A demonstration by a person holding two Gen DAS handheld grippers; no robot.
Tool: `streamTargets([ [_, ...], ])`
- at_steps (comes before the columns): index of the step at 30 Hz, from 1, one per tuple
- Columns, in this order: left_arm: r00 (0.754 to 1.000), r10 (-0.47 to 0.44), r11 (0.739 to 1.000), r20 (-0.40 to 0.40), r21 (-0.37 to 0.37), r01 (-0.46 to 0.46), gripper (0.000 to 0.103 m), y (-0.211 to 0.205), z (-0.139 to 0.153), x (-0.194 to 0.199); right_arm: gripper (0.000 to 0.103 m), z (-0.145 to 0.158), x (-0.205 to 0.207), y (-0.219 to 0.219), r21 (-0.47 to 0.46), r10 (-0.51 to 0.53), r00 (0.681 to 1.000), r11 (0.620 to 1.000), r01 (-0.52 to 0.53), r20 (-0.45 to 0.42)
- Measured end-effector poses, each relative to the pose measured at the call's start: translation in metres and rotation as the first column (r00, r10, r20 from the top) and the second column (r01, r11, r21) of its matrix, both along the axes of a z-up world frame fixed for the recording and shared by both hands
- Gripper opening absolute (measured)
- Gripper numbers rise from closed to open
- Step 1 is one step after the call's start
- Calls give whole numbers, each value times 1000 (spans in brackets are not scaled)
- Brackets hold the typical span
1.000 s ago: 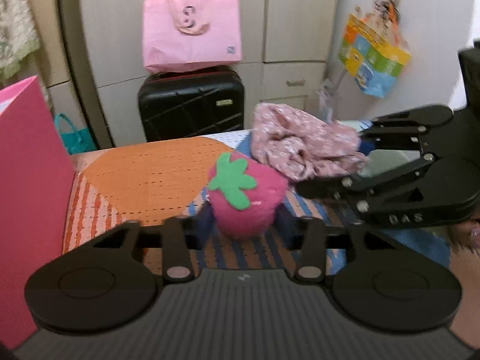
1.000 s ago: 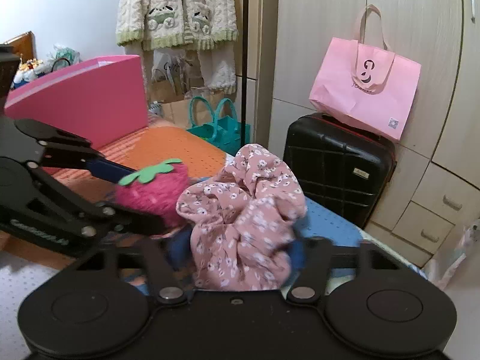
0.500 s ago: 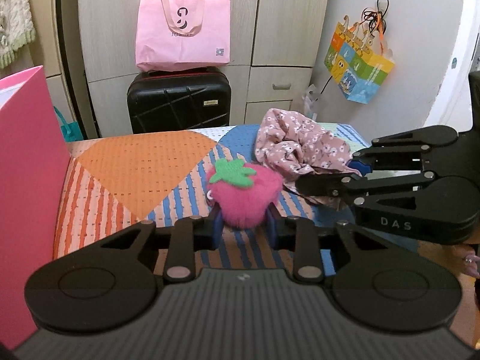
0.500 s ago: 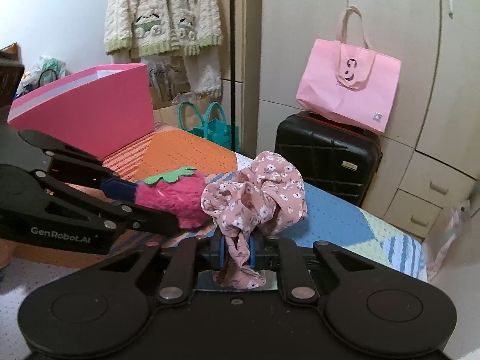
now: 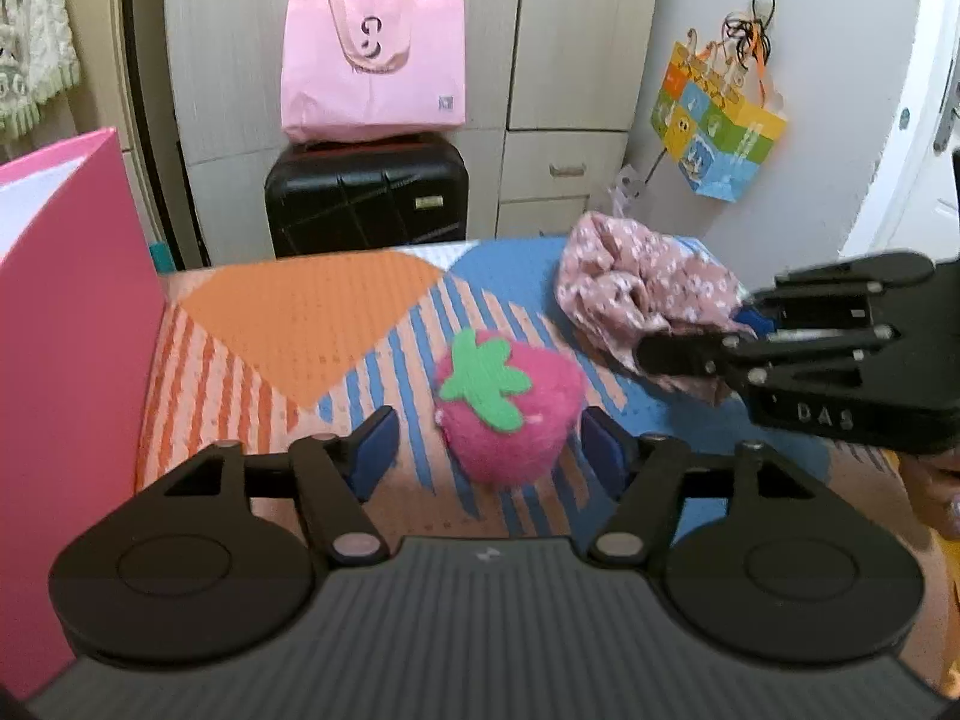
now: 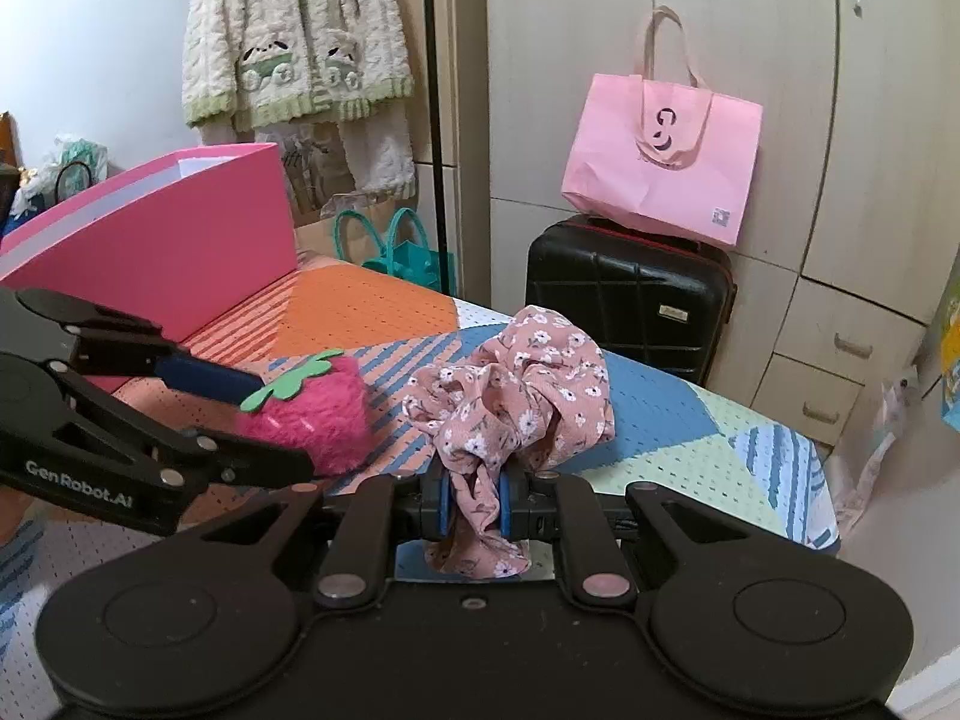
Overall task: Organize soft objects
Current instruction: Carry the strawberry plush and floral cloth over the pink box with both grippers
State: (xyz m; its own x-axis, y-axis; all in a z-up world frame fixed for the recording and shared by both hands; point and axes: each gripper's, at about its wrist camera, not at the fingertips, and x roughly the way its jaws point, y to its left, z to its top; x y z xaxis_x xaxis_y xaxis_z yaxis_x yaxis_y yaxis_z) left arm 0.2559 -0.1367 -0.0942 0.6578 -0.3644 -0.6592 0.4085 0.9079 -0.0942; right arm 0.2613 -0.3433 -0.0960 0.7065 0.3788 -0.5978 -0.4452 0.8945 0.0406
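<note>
A fluffy pink strawberry plush [image 5: 510,414] with a green felt leaf lies on the colourful patterned mat [image 5: 300,312]. My left gripper [image 5: 489,450] straddles it. Its jaws are opening: the left blue pad stands clear of the plush, the right one is close beside it. From the right wrist view the left gripper [image 6: 285,427] reaches in from the left around the strawberry [image 6: 324,420]. My right gripper [image 6: 474,504] is shut on a pink floral scrunchie [image 6: 516,396], which bunches up above the pads. That gripper [image 5: 702,336] and the scrunchie [image 5: 636,294] also show in the left wrist view.
A tall pink box [image 5: 60,330] stands open-topped on the mat's left side. Beyond the table are a black suitcase [image 5: 366,198] with a pink tote bag [image 5: 372,72] on top, wardrobe doors, a teal bag [image 6: 408,252] and a hanging knitted cardigan [image 6: 288,48].
My left jaws squeezed the strawberry, then spread apart, leaving it on the mat. My right jaws closed on the scrunchie and have stayed shut on it.
</note>
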Motion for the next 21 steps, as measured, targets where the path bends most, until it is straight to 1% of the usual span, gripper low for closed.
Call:
streamTargets([
  [4,1000,1,1000,-20,-16,-1,72,-8,-4,13,16,-1,-1,0,12,0,1000,1000,0,-9],
  [6,1000,-4,1000,-19,-5,4,70,-14,-7,20,16,-4,-1,-1,20,-1,1000,1000,2,-20],
  [7,999,-1,1000,-32,7,2,63,-16,-9,23,16,-5,-2,0,24,-4,1000,1000,5,-26],
  [8,999,1,1000,-43,16,-1,60,-18,-9,24,16,-7,-2,0,30,-8,999,1000,9,-33],
  [9,1000,3,1000,-30,15,-3,48,-18,-9,24,16,-8,-3,-1,37,-12,999,999,13,-42],
  [10,999,0,1000,-38,12,1,46,-17,-8,24,16,-9,-4,-1,44,-16,999,999,18,-48],
  [13,998,-7,999,-66,-34,5,44,-10,-6,22,17,-9,-7,-2,67,-26,998,997,30,-59],
  [21,994,-10,995,-113,-100,-1,45,18,10,-2,17,-5,-22,-1,78,-72,994,994,78,-85],
])
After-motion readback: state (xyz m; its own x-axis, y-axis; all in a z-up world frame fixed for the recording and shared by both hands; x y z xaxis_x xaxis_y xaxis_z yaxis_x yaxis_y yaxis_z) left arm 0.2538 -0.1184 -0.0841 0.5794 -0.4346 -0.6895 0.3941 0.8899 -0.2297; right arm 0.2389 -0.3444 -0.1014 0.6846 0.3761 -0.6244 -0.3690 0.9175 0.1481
